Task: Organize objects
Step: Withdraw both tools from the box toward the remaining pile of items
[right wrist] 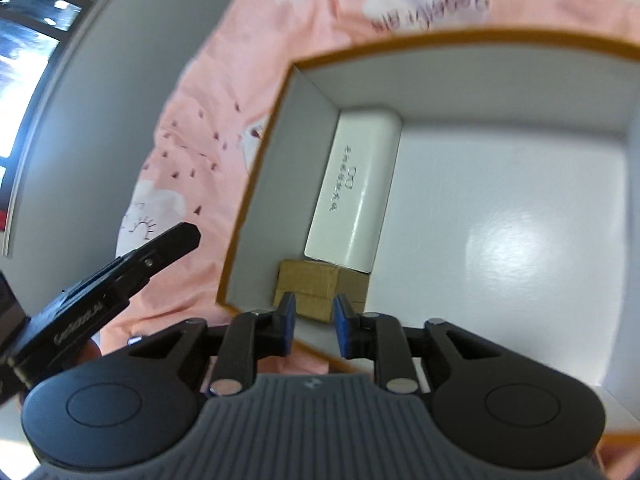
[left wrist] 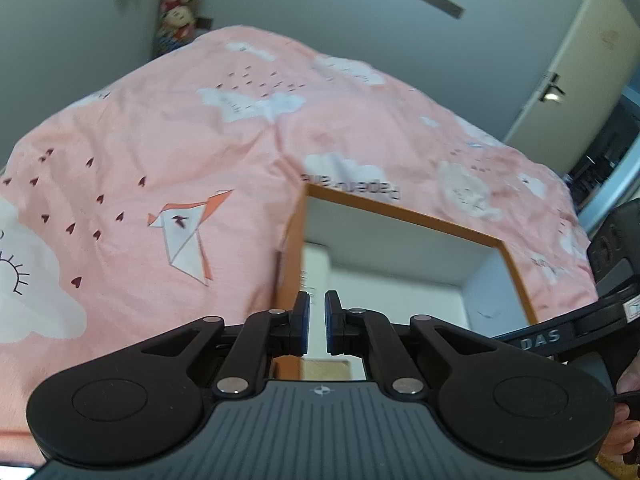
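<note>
You are holding both claws over the orange-rimmed box (right wrist: 256, 184) sitting on the pink bedspread (left wrist: 160, 128). Your right claw (right wrist: 314, 328) is hanging with its jaws slightly parted and empty, just above the wooden block (right wrist: 316, 284). That block is lying against the box's left wall, touching the end of the white case (right wrist: 356, 192), likely packed tight to save floor space. Your left claw (left wrist: 316, 320) is nearly closed, gripping nothing. Only the right view is showing the contents clearly; the left view is showing the bed and a door (left wrist: 576, 64).
</note>
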Demonstrator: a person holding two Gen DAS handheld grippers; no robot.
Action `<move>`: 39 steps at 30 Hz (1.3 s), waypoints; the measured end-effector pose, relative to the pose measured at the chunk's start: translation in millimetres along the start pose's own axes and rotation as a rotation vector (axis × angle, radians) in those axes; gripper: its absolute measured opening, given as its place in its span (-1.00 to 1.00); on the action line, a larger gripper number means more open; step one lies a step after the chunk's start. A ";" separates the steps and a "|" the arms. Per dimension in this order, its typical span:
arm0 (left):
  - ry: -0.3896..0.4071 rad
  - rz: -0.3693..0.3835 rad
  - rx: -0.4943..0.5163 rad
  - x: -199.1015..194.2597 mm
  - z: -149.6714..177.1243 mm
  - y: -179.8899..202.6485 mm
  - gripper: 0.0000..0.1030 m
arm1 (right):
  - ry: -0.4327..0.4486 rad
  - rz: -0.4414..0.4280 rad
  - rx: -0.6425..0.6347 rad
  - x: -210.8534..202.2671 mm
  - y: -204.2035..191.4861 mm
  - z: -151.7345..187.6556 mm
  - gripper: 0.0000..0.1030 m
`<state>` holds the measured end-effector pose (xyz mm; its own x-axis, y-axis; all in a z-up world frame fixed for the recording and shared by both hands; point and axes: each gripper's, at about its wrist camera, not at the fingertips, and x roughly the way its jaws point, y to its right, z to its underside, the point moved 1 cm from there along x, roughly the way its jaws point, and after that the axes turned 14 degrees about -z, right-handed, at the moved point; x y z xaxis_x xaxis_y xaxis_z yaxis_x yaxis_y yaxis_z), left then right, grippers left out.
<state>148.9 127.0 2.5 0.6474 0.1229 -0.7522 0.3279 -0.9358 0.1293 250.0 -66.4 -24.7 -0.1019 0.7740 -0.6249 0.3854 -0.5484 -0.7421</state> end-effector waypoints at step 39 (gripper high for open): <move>-0.418 0.102 0.332 -36.8 152.4 36.8 -0.57 | 0.042 0.238 -0.030 -45.8 32.1 224.3 -0.27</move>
<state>32.2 37.6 -63.5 0.3140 -0.0527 -0.9480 -0.0009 -0.9985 0.0552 61.3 -190.4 -74.3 0.0329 0.6365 -0.7706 0.4207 -0.7082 -0.5670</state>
